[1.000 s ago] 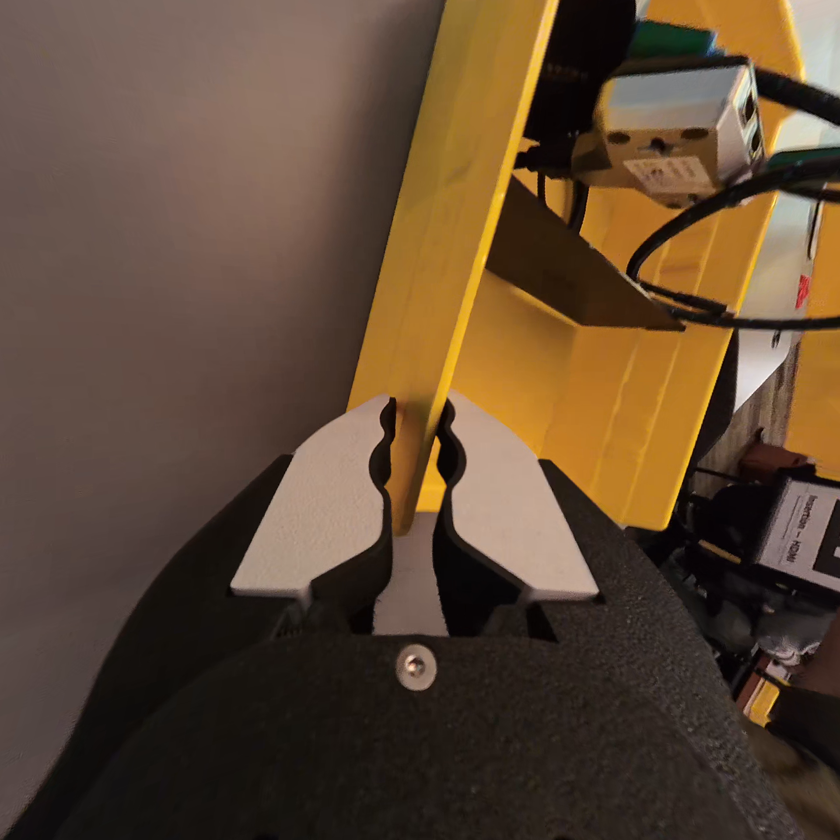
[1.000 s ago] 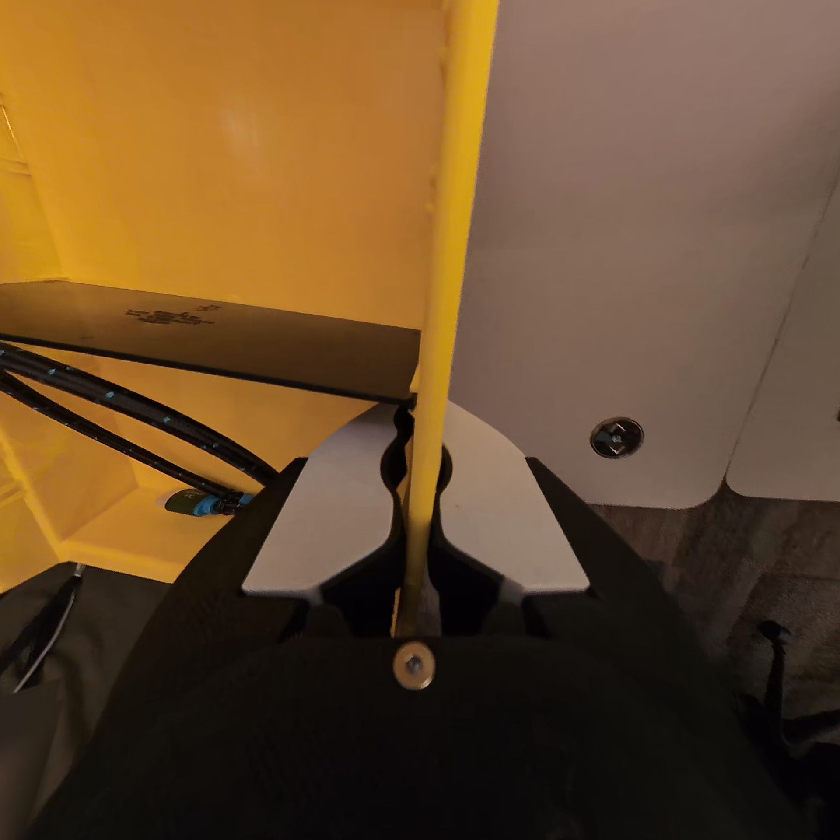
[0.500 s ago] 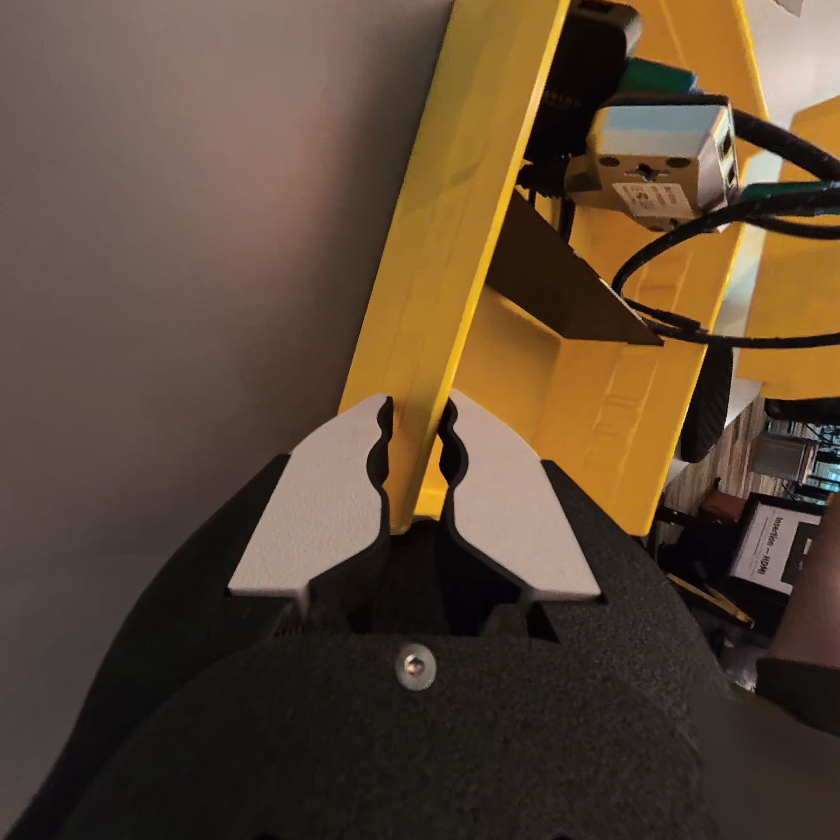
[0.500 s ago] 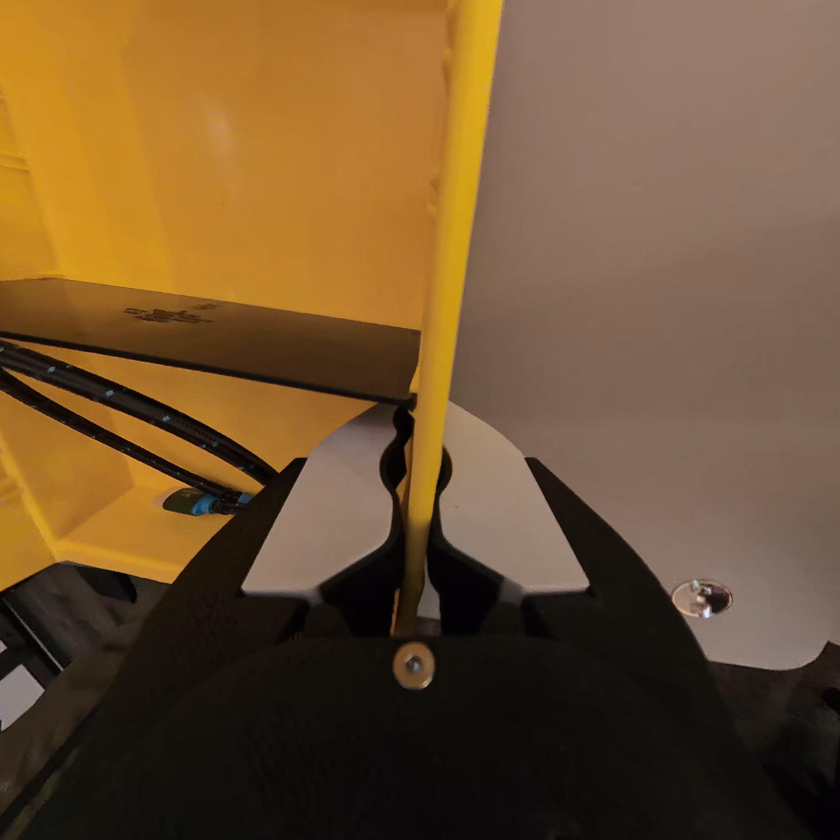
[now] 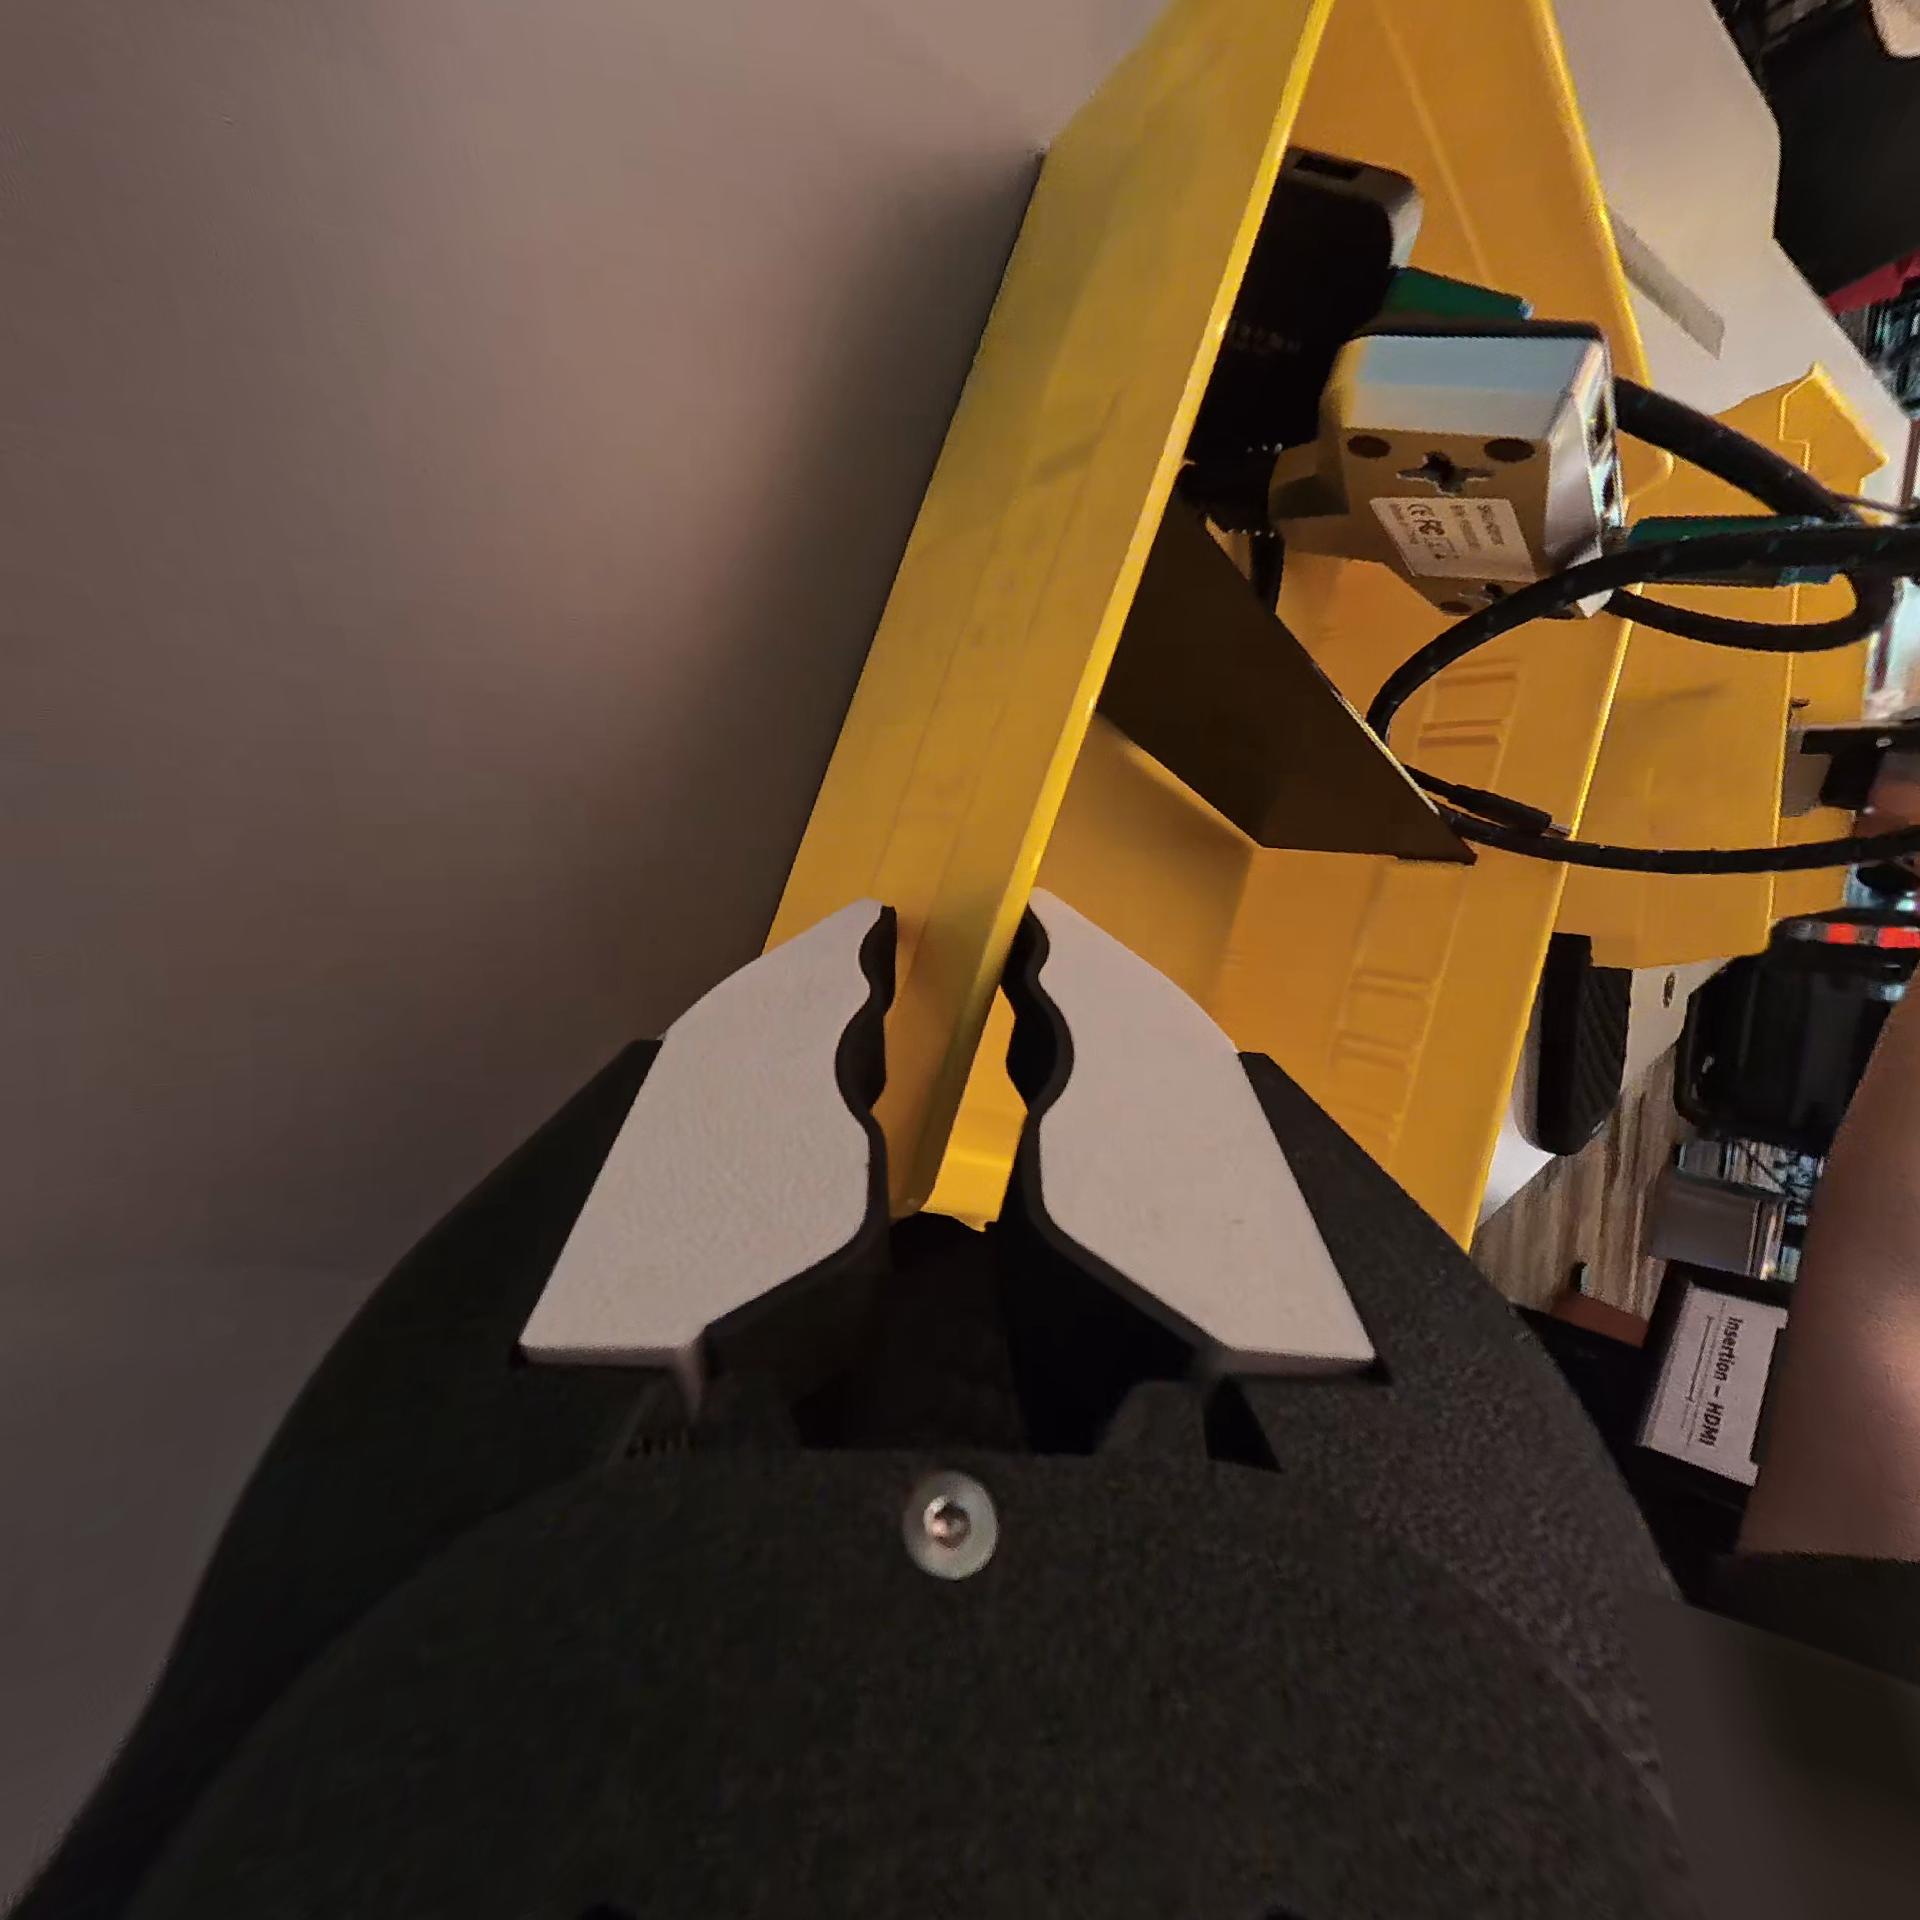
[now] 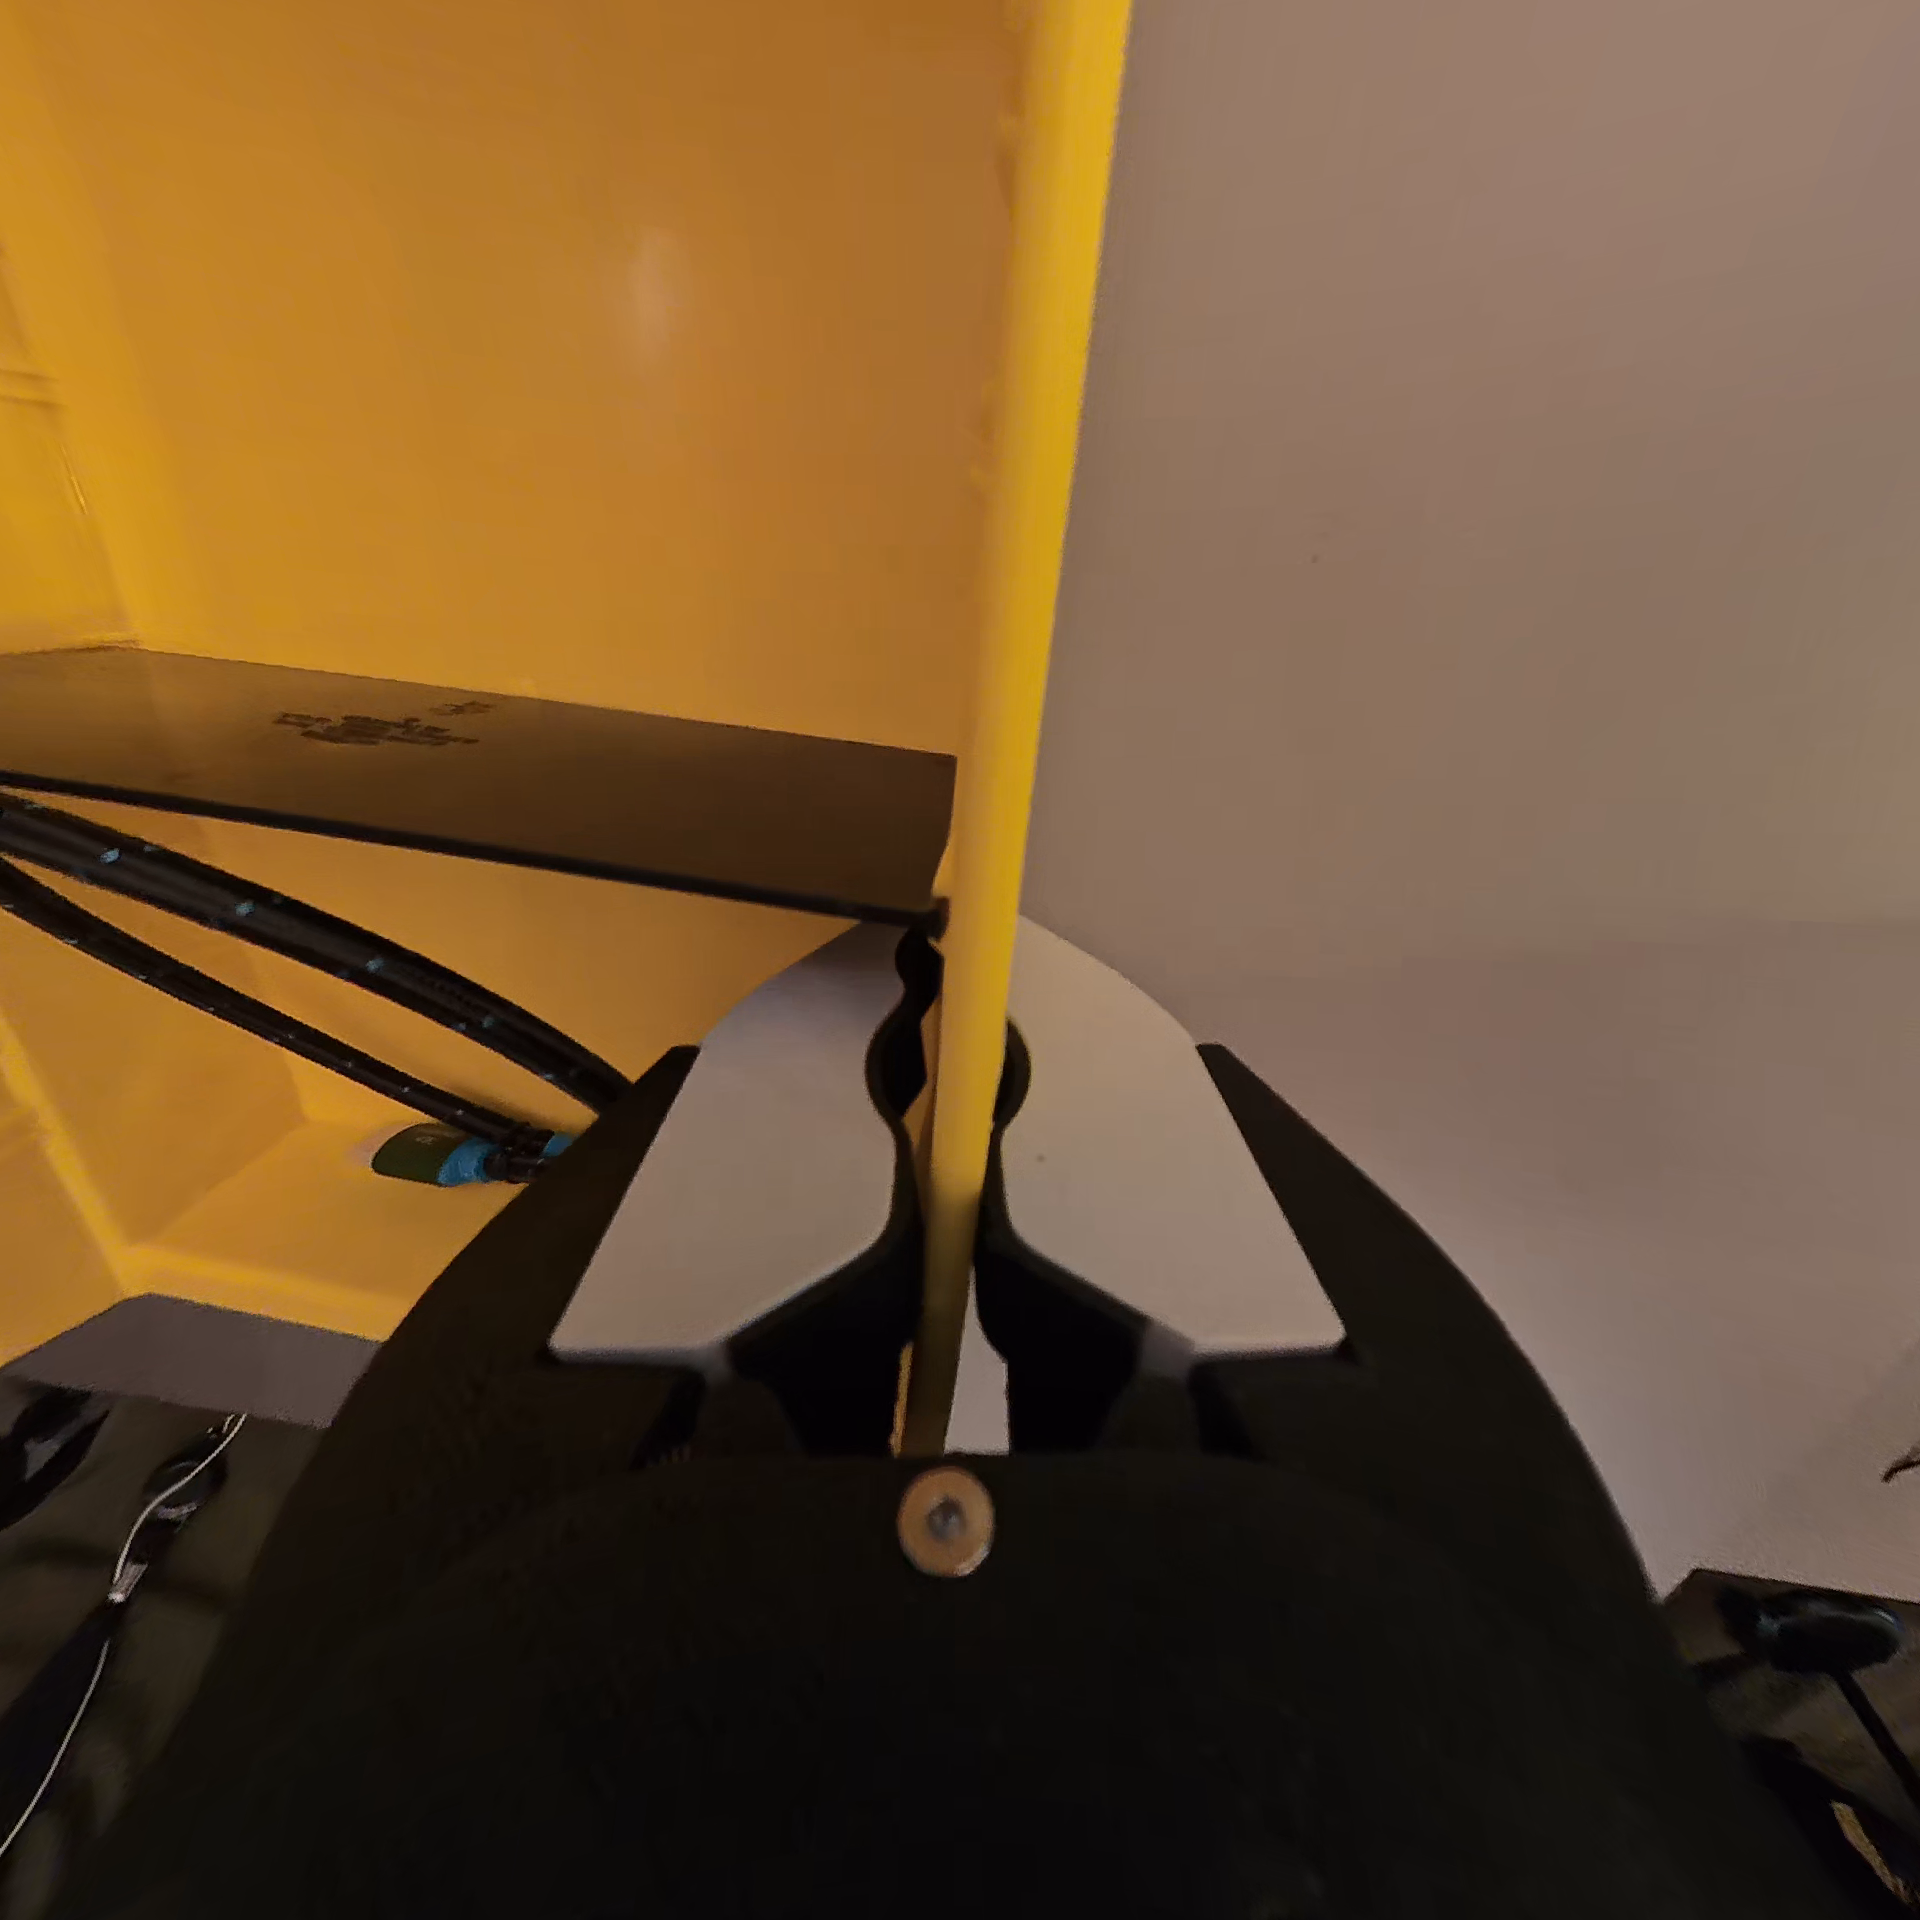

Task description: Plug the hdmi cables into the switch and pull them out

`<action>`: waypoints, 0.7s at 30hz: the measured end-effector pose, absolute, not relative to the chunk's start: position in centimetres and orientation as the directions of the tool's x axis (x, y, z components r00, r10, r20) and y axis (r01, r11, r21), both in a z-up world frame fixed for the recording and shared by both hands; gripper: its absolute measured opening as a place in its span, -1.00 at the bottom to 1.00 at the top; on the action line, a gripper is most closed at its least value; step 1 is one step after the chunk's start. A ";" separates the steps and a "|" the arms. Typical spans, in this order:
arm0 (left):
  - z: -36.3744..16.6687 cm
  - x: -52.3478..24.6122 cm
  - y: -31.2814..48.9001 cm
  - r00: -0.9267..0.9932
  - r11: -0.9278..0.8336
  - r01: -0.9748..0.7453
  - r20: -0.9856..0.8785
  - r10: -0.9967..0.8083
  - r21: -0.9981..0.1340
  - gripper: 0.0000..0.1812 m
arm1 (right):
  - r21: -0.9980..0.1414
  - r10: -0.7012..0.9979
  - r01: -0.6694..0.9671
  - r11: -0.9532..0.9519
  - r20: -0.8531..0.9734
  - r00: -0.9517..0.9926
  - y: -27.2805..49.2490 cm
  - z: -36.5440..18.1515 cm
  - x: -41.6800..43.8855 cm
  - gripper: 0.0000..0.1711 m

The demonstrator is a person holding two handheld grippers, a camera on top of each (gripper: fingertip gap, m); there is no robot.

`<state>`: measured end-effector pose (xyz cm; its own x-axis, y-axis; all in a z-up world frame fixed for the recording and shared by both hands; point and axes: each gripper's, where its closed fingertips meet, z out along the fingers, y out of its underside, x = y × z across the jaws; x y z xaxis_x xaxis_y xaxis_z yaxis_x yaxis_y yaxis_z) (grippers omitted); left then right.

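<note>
both grippers are clamped on the rim of a yellow bin (image 5: pixel 1049 582): the left gripper (image 5: pixel 951 940) pinches one side wall, the right gripper (image 6: pixel 961 961) the opposite wall (image 6: pixel 1029 623). the grey switch (image 5: pixel 1465 457) sits inside, well beyond the left fingers, black hdmi cables (image 5: pixel 1704 582) looping off it, one green-and-blue plug (image 6: pixel 436 1155) loose on the bin floor beside the right fingers

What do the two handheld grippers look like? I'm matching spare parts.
Both match. The left gripper and right gripper each have a rough-textured black body, a silver screw at its centre, and two pale grey fingers with wavy black inner edges. No cables or markings show on either.
</note>
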<state>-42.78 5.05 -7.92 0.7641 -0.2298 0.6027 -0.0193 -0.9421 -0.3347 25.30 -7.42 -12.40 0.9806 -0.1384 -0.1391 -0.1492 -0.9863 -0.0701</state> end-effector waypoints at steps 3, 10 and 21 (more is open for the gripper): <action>-7.9 -43.7 4.8 0.757 -0.939 0.019 0.618 -0.211 -0.343 -0.79 | -0.101 -0.123 -0.134 -0.986 -0.113 0.986 -6.2 -12.7 26.0 -0.94; -7.8 -46.4 5.0 0.765 -0.913 0.141 0.628 -0.144 -0.382 -0.79 | -0.106 -0.124 -0.141 -0.984 -0.150 0.981 -6.1 -13.5 27.0 -0.94; -7.7 -48.2 4.5 0.756 -0.831 0.319 0.651 -0.067 -0.455 -0.79 | -0.149 -0.063 -0.085 -0.985 -0.146 0.987 -6.8 -13.5 26.8 -0.90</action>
<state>-48.18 4.48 -7.72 0.7558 -0.0667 0.6514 0.3190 -0.8313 -0.4553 26.81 -6.76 -13.51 0.9873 -0.0633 -0.1459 -0.0852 -0.9852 -0.1490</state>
